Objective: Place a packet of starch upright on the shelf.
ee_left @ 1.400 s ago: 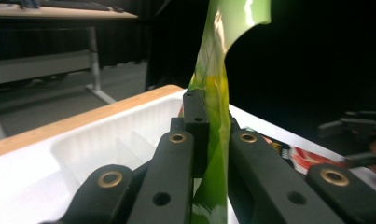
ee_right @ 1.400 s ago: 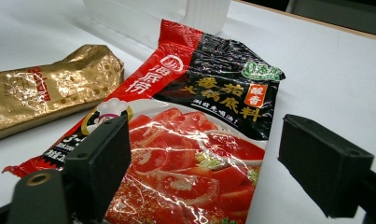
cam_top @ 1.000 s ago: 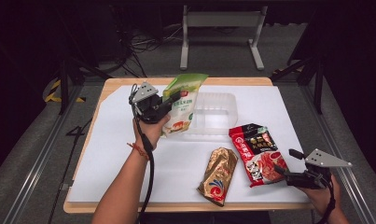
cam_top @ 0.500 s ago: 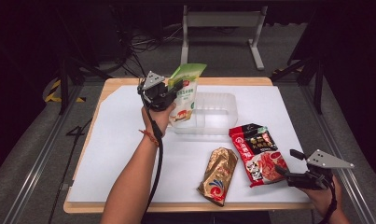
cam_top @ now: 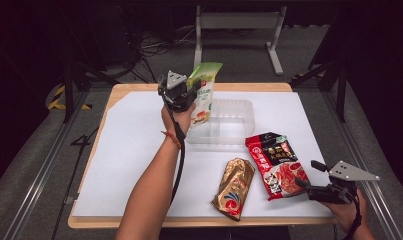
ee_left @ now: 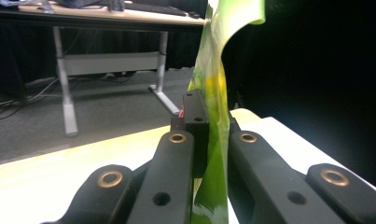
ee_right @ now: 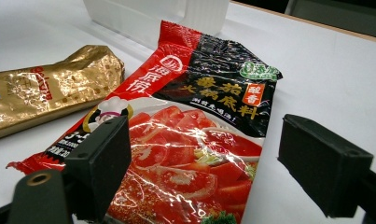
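Moved: left gripper (cam_top: 189,92) has carried the green pouch (cam_top: 205,95) rightward, now above the clear tray (cam_top: 234,120)
Left grip: clamped on the pouch's edge
Right gripper (cam_top: 309,175): jaws apart, beside the red packet (cam_top: 276,162)

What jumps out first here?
The left gripper holds a green pouch upright in the air, over the left end of a clear plastic tray at the far middle of the table. Nearer, a red and black sauce packet and a gold packet lie flat, with the right gripper's jaws open beside the red one.
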The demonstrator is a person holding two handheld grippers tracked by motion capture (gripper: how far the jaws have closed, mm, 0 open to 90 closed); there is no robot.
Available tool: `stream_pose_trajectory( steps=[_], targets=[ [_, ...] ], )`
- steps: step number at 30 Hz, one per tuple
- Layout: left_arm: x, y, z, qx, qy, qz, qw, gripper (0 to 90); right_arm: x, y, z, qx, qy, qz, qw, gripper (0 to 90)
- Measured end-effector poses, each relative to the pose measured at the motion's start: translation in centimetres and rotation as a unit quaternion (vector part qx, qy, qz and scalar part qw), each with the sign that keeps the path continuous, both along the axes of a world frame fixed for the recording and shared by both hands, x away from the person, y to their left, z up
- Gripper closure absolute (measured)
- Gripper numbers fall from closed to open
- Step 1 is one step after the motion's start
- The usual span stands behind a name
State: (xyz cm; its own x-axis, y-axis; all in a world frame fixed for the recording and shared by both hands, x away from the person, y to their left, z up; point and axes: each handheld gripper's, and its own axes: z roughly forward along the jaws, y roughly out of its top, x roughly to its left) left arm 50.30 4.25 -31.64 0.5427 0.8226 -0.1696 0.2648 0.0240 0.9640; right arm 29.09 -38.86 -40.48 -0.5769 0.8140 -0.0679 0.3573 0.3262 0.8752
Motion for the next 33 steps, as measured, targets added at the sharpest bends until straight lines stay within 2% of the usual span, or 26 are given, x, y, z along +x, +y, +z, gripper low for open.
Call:
stream_pose_trajectory(
  steps=[8, 14, 15, 18, 21, 23, 24, 26, 27, 29, 33],
  targets=[
    [1.3, -0.7, -0.2, -0.016, 0.005, 0.030, 0.9994, 90.0, -0.2, -0.1, 0.0, -0.002, -0.001, 0.000, 1.0000, 17.6],
    [1.7, -1.4, -0.9, -0.031, -0.010, 0.052, 0.9981, 90.0, -0.2, -0.1, 0.0, -0.002, -0.001, -0.001, 1.0000, 17.7],
    [1.7, -1.5, -1.1, -0.027, -0.013, 0.054, 0.9981, 90.0, -0.3, -0.1, 0.0, -0.002, -0.002, -0.001, 1.0000, 17.8],
    [1.5, -1.8, -2.1, -0.043, -0.012, 0.051, 0.9977, 89.9, -0.4, -0.1, 0.0, -0.003, -0.002, 0.000, 1.0000, 17.8],
    [1.2, -1.7, -2.9, -0.046, -0.014, 0.048, 0.9977, 89.8, -0.4, -0.1, 0.0, -0.003, -0.003, 0.000, 1.0000, 17.8],
    [1.1, -1.4, -3.5, -0.062, -0.011, 0.041, 0.9972, 89.3, -0.4, -0.1, 0.0, -0.004, -0.003, 0.001, 1.0000, 17.8],
    [1.0, -1.1, -3.7, -0.077, -0.012, 0.028, 0.9966, 88.9, -0.4, -0.1, 0.0, -0.004, -0.003, 0.001, 1.0000, 17.8],
    [0.8, -0.7, -4.0, -0.093, -0.014, 0.017, 0.9954, 88.3, -0.3, 0.0, 0.0, -0.004, -0.003, 0.001, 1.0000, 17.8],
    [0.8, -0.4, -4.4, -0.110, -0.009, 0.010, 0.9939, 88.3, -0.3, 0.0, 0.0, -0.004, -0.002, 0.000, 1.0000, 17.9],
    [0.5, -0.1, -4.6, -0.099, -0.008, 0.015, 0.9950, 88.4, -0.3, 0.0, 0.0, 0.000, -0.001, 0.000, 1.0000, 18.1],
    [0.1, 0.3, -5.3, -0.072, -0.014, 0.000, 0.9973, 88.6, -0.4, 0.1, 0.0, -0.002, -0.002, 0.000, 1.0000, 18.1]
  ],
)
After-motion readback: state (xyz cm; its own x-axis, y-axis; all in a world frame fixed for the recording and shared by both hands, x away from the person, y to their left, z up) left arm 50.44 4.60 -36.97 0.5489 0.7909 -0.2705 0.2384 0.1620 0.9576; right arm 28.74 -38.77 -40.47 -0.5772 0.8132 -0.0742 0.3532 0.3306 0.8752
